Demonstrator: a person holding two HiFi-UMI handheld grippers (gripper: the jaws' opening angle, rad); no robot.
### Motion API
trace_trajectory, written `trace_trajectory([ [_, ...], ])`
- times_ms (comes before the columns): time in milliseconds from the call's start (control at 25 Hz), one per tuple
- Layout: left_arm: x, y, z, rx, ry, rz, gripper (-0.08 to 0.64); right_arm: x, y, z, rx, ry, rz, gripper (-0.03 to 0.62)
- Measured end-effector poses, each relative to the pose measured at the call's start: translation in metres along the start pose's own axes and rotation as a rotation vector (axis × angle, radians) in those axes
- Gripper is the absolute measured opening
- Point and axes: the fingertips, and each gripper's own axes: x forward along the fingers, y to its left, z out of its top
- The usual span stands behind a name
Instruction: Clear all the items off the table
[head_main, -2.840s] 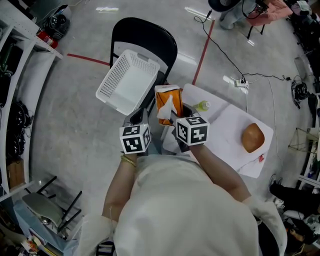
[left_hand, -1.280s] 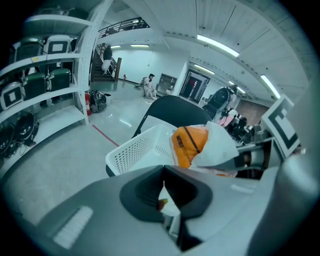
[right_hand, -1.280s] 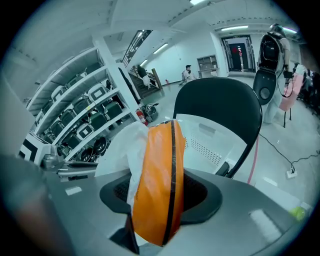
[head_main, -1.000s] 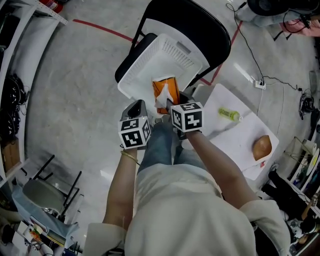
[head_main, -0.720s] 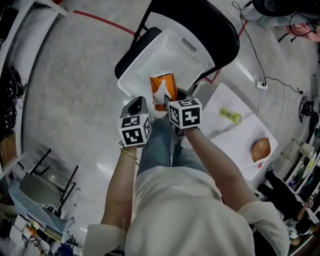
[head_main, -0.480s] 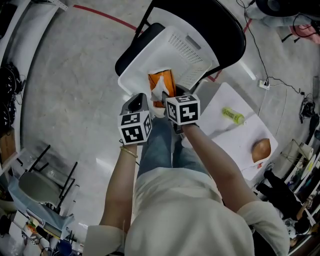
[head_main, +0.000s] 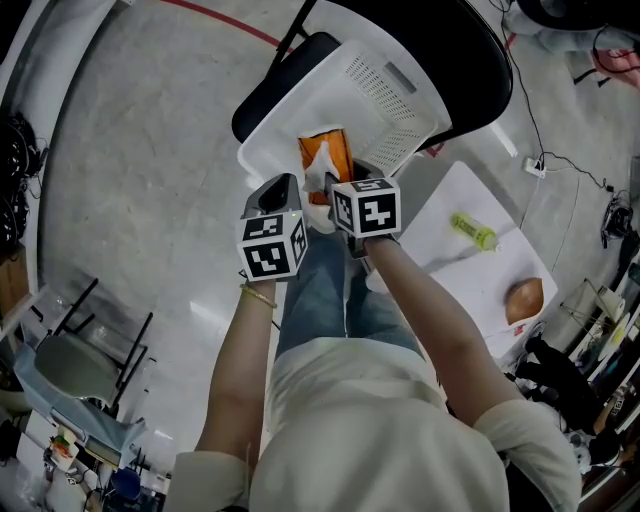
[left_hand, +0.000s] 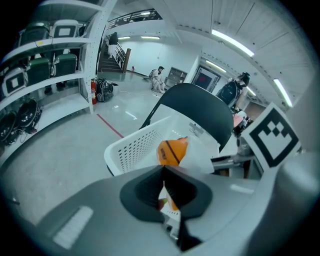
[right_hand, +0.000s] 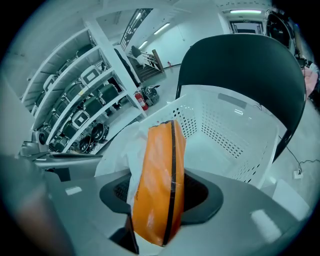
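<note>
Right gripper (right_hand: 156, 200): jaws about half apart, clamped on an orange packet (right_hand: 161, 170), which sits over the white basket (head_main: 395, 95) on the black chair (head_main: 480, 55), upper centre of the head view. Left gripper (left_hand: 167, 186): jaws closed together, holding nothing, just left of the packet. A green bottle (head_main: 473, 230) and a brown round item (head_main: 525, 297) lie on the white table (head_main: 450, 280), right of frame.

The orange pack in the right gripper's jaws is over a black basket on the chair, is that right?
Not quite: the basket is white, as the head view shows. The orange pack is in the right gripper's jaws, over that basket on the chair.
</note>
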Motion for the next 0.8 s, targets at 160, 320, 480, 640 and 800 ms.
trace_trajectory([
  [160,0.0035,0.0016,0.0,-0.003,0.001,-0.001,0.009,0.0064,-0.0021,-0.0019,0.008,0.014,0.002,0.216],
  [320,0.0059,0.0016,-0.0023,-0.004,0.006,0.0,0.009,0.01,-0.0011,-0.0039,0.022,0.025,0.021,0.272],
  [480,0.0058,0.0002,-0.0027,-0.001,0.008,-0.002,0.009,0.0077,-0.0014,-0.0014,0.027,0.004,0.019,0.304],
  [640,0.0055,-0.0022,-0.0019,0.0,0.005,-0.001,0.009,0.0035,-0.0047,-0.0036,0.042,0.0,0.019,0.298],
  [800,0.0063,-0.003,-0.0027,0.001,0.007,-0.002,0.009,0.0011,-0.0054,-0.005,0.046,-0.005,0.018,0.279],
])
